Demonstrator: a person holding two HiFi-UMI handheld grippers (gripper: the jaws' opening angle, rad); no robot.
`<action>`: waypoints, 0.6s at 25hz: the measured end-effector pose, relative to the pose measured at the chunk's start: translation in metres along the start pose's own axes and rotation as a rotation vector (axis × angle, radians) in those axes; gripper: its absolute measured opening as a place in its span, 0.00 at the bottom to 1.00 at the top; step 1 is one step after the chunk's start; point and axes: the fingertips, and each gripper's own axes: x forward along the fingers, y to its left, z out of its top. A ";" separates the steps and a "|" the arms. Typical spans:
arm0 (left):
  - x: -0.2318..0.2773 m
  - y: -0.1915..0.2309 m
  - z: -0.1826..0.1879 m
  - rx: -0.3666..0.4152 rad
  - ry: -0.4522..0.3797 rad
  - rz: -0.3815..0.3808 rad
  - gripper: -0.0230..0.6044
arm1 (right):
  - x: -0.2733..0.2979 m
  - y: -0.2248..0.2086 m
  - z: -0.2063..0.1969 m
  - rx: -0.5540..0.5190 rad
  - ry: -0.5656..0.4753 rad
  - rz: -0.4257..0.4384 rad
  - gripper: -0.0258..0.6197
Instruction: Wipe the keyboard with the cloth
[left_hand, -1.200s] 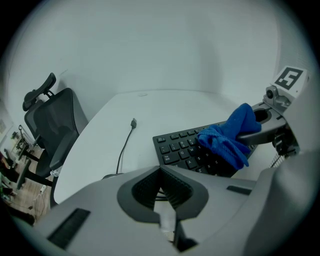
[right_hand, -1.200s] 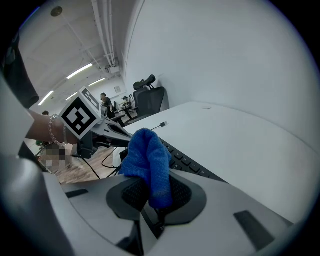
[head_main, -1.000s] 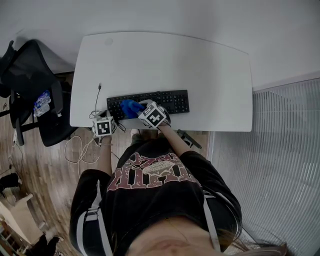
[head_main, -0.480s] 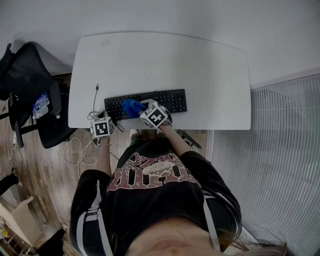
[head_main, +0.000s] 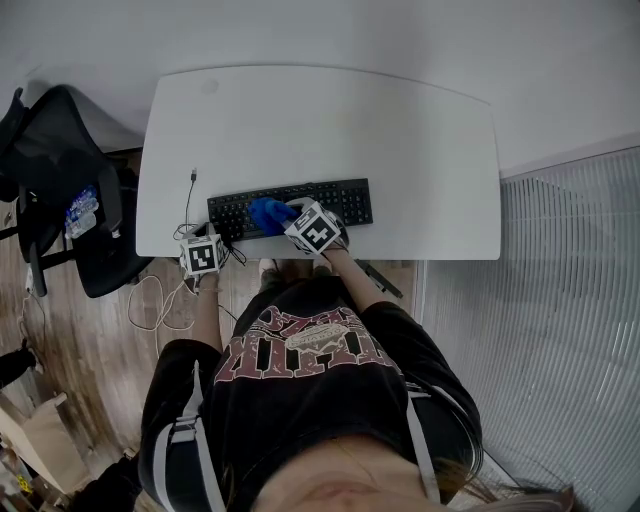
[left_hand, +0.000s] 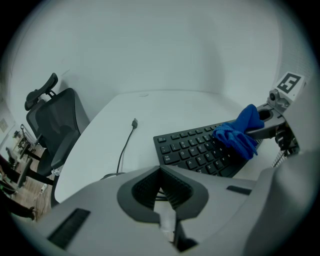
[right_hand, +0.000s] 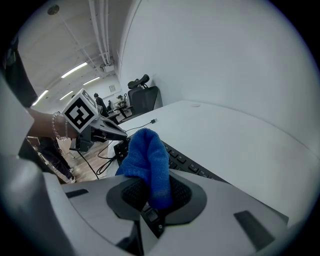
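Partly, cloth (head_main: 268, 215) over keyboard (head_main: 345, 202), keys hidden

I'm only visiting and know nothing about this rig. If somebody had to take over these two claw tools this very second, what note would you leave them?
Right claw: shut on the blue cloth, which rests on the left half of the black keyboard.
Left claw: shut and holding nothing, at the near left edge of the white table, beside the keyboard's left end and a loose cable.
Done: the cloth is gripped and on the keys. How many keys are already wiped cannot be told.
Left: probably sweep the cloth over the rest of the keyboard, the right half especially.
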 end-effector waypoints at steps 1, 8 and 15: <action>0.000 0.000 0.000 -0.001 0.000 0.000 0.09 | -0.001 -0.001 -0.001 0.000 0.000 -0.001 0.14; 0.001 -0.001 0.000 -0.004 -0.001 0.001 0.09 | -0.008 -0.008 -0.004 -0.001 0.001 -0.011 0.14; 0.003 0.000 -0.001 -0.011 -0.004 -0.007 0.09 | -0.015 -0.015 -0.011 0.013 0.009 -0.032 0.14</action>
